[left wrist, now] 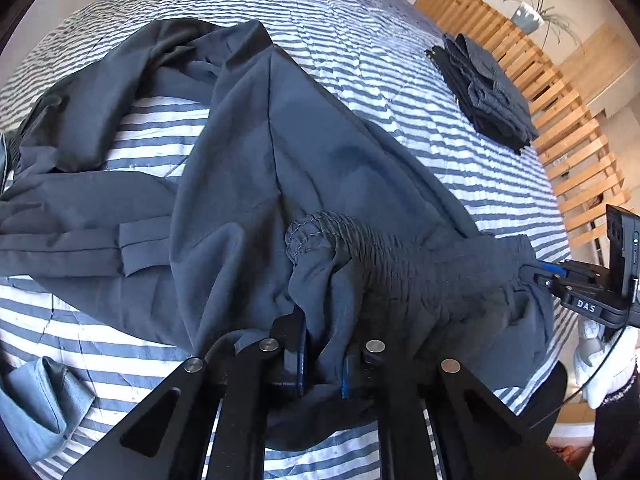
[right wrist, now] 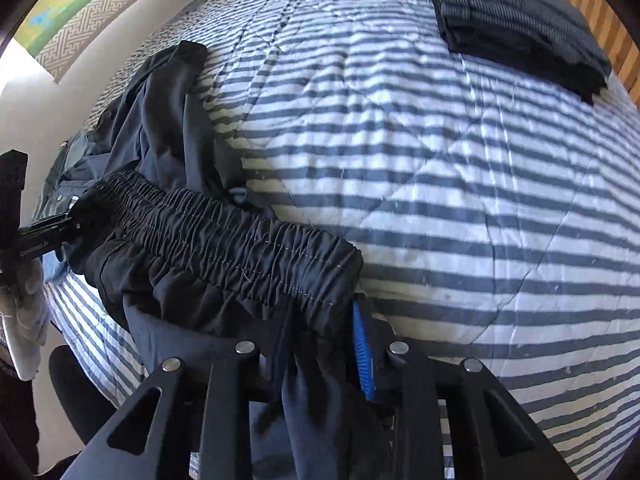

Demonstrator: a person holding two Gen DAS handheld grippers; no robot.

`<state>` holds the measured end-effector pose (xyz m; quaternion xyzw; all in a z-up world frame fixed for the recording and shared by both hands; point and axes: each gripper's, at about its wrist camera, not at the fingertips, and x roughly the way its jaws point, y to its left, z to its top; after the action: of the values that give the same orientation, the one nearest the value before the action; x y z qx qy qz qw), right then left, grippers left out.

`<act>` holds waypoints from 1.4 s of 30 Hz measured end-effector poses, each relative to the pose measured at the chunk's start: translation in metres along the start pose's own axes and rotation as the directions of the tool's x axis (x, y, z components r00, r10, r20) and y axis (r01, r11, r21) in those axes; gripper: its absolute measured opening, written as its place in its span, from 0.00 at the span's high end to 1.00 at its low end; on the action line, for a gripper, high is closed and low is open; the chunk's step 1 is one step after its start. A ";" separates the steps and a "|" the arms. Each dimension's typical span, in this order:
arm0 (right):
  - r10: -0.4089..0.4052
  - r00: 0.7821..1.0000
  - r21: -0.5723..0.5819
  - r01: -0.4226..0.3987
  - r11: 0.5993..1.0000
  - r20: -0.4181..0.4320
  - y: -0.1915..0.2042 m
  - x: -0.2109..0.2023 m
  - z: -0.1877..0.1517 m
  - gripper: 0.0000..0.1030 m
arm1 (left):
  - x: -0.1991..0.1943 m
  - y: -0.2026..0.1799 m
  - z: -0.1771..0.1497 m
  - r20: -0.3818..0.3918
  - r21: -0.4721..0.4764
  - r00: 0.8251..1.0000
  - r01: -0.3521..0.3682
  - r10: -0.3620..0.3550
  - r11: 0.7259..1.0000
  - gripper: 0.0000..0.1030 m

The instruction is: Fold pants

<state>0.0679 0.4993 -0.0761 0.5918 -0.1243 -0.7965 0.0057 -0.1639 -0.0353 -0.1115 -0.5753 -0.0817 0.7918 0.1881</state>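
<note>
Dark navy pants [left wrist: 248,152] lie crumpled on the striped quilt [left wrist: 360,60], legs trailing off to the far left. Their gathered elastic waistband [left wrist: 400,256] is stretched between both grippers. My left gripper [left wrist: 322,368] is shut on the waistband's left end, with fabric bunched between its pads. The right gripper [left wrist: 536,276] grips the other end at the right edge. In the right wrist view the waistband [right wrist: 224,232] runs from my right gripper [right wrist: 320,360], which is shut on the cloth beside its blue pad [right wrist: 362,352], to the left gripper [right wrist: 76,224].
A folded stack of dark clothes [left wrist: 488,92] [right wrist: 516,20] sits on the quilt's far right. A wooden slatted frame [left wrist: 560,120] borders the bed there. A light blue garment [left wrist: 44,400] lies at the near left. A white-gloved hand [right wrist: 28,300] holds the left gripper.
</note>
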 end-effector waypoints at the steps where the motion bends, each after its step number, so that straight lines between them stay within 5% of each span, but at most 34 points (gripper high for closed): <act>1: -0.021 1.000 -0.025 0.022 0.999 0.019 0.007 -0.006 0.006 0.87 | -0.012 0.006 -0.002 0.020 -0.020 1.000 0.018 -0.018 1.000 0.92; 6: -0.085 0.973 -0.127 0.114 0.985 0.213 0.052 -0.060 0.056 0.91 | -0.097 0.006 -0.014 0.190 -0.012 0.981 0.051 -0.048 0.999 0.93; 12: -0.087 0.854 -0.235 0.237 0.943 0.513 0.120 -0.139 0.108 0.91 | -0.199 -0.043 -0.024 0.393 0.090 0.915 0.053 -0.085 0.994 0.94; 17: -0.092 0.742 -0.161 0.262 0.951 0.664 0.111 -0.197 0.137 0.91 | -0.208 -0.128 -0.016 0.379 0.258 0.904 0.102 -0.198 0.961 0.96; 19: -0.142 0.722 -0.106 0.288 0.952 0.677 0.085 -0.209 0.138 0.91 | -0.189 -0.173 -0.015 0.326 0.342 0.906 0.152 -0.269 0.927 0.96; 21: -0.199 0.741 -0.050 0.299 0.953 0.641 0.043 -0.211 0.133 0.87 | -0.154 -0.221 -0.015 0.230 0.411 0.912 0.225 -0.340 0.883 0.96; 23: -0.244 0.787 0.011 0.289 0.957 0.567 -0.004 -0.207 0.123 0.76 | -0.106 -0.271 -0.017 0.076 0.459 0.914 0.323 -0.399 0.828 0.95; 25: -0.294 0.809 0.096 0.286 0.953 0.510 -0.051 -0.208 0.103 0.68 | -0.058 -0.315 -0.029 -0.083 0.504 0.926 0.358 -0.368 0.786 0.89; 28: -0.323 0.849 0.178 0.272 0.946 0.419 -0.109 -0.206 0.061 0.66 | -0.028 -0.337 -0.049 -0.167 0.527 0.932 0.361 -0.323 0.769 0.83; 30: -0.329 0.868 0.201 0.271 0.941 0.371 -0.128 -0.199 0.040 0.54 | -0.025 -0.328 -0.056 -0.167 0.512 0.936 0.350 -0.308 0.785 0.83; 33: -0.287 0.905 0.214 0.228 0.950 0.314 -0.140 -0.176 0.017 0.52 | -0.035 -0.282 -0.054 -0.119 0.467 0.958 0.285 -0.260 0.837 0.83; 37: -0.239 0.938 0.193 0.193 0.962 0.250 -0.138 -0.135 0.017 0.52 | -0.057 -0.188 -0.021 0.011 0.327 0.997 0.066 -0.074 0.943 0.81; 39: -0.199 0.957 0.193 0.159 0.968 0.211 -0.134 -0.109 0.025 0.52 | -0.060 -0.126 0.008 0.028 0.202 0.999 0.013 -0.019 0.979 0.75; 42: -0.134 0.976 0.205 0.097 0.974 0.174 -0.126 -0.078 0.033 0.52 | -0.068 -0.048 0.042 0.059 0.032 0.995 -0.086 0.084 0.996 0.59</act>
<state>0.0775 0.6402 -0.0200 0.5184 -0.1671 -0.8314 -0.1104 -0.1760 -0.0144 -0.0213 -0.5519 -0.0487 0.8167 0.1617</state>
